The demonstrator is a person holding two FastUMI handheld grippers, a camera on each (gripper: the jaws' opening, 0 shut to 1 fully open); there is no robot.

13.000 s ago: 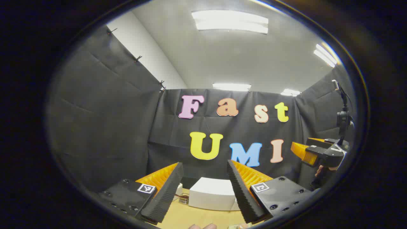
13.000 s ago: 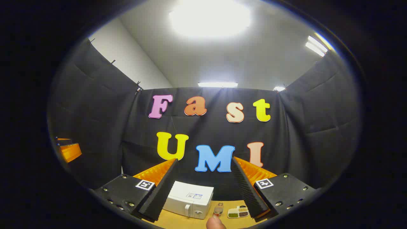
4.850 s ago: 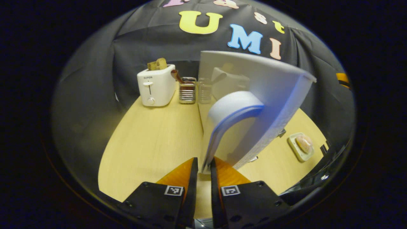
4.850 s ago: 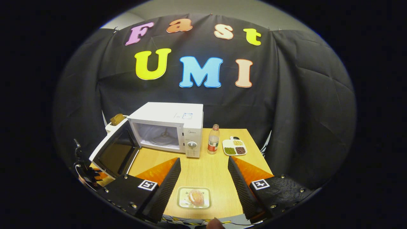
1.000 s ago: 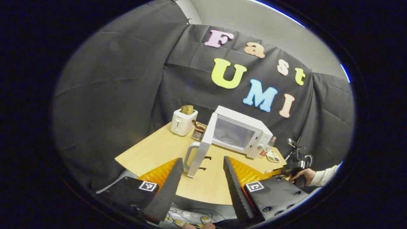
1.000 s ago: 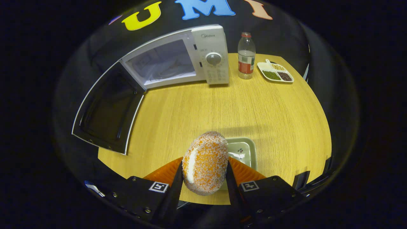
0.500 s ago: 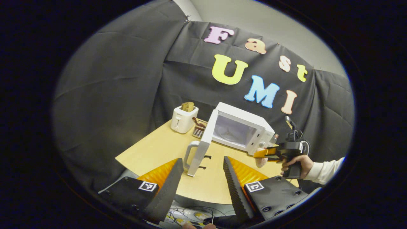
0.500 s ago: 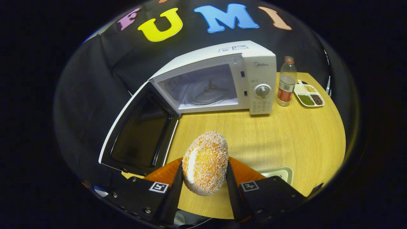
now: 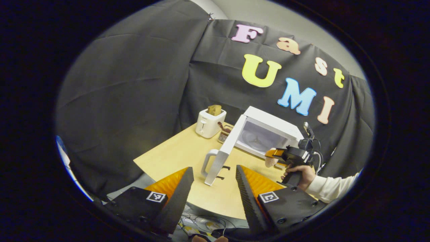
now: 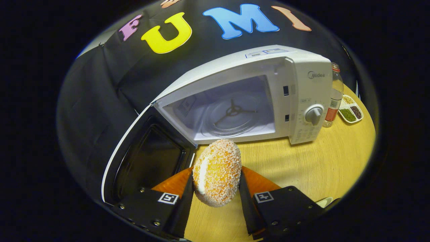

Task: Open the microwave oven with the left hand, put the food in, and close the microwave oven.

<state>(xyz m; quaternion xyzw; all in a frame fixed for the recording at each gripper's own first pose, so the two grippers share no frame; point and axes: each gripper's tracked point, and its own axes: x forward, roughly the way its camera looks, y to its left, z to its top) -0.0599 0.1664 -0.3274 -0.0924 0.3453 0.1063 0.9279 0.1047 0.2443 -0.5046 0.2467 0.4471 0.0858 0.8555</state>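
A white microwave oven (image 10: 302, 67) stands on the wooden table (image 10: 319, 161) with its door (image 10: 147, 158) swung wide to the left and its glass turntable (image 10: 231, 114) bare. My right gripper (image 10: 216, 183) is shut on the food, a round crumb-coated bun (image 10: 218, 171), held just in front of the oven's opening. In the left gripper view my left gripper (image 9: 211, 188) is open and holds nothing, back from the table's near edge. Farther off there I see the microwave oven (image 9: 268, 129), its door (image 9: 225, 151) edge-on, and the right gripper (image 9: 280, 154) in a hand (image 9: 300, 173).
A clear bottle (image 10: 334, 97) and a divided dish of beans (image 10: 351, 112) stand right of the oven. A white toaster (image 9: 210, 122) with bread and a small rack (image 9: 224, 132) sit at the table's far left. Cables (image 9: 201, 223) lie below the near table edge.
My right gripper has carried the bun away from its small plate and closer to the open oven. My left gripper has stayed open and shifted slightly.
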